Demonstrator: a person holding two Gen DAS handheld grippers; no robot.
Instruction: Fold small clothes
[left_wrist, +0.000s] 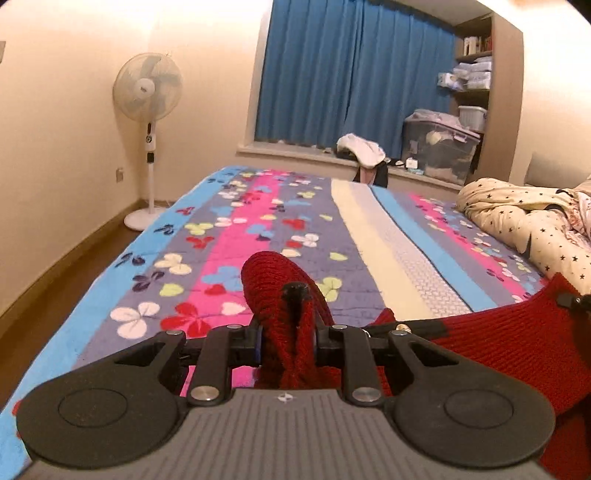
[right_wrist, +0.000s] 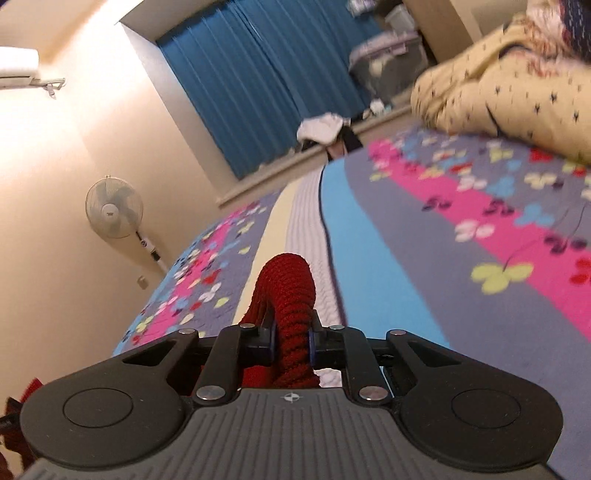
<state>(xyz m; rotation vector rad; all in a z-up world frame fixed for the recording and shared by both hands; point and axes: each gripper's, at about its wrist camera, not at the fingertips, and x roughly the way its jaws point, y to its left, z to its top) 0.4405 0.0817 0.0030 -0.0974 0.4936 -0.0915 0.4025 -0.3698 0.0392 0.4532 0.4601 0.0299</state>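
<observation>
Bed (left_wrist: 236, 236) below; left gripper (left_wrist: 288, 332) and right gripper (right_wrist: 291, 339) each clamped on knit (left_wrist: 517, 354). Keep tension even, lower flat mid-bed.

Knitted garment (left_wrist: 280, 291) above the near end of the bed (left_wrist: 369, 236), fan (left_wrist: 147, 88) on the floor to its left, quilt (left_wrist: 524, 221) on its right side, curtain (left_wrist: 351, 74) behind
</observation>
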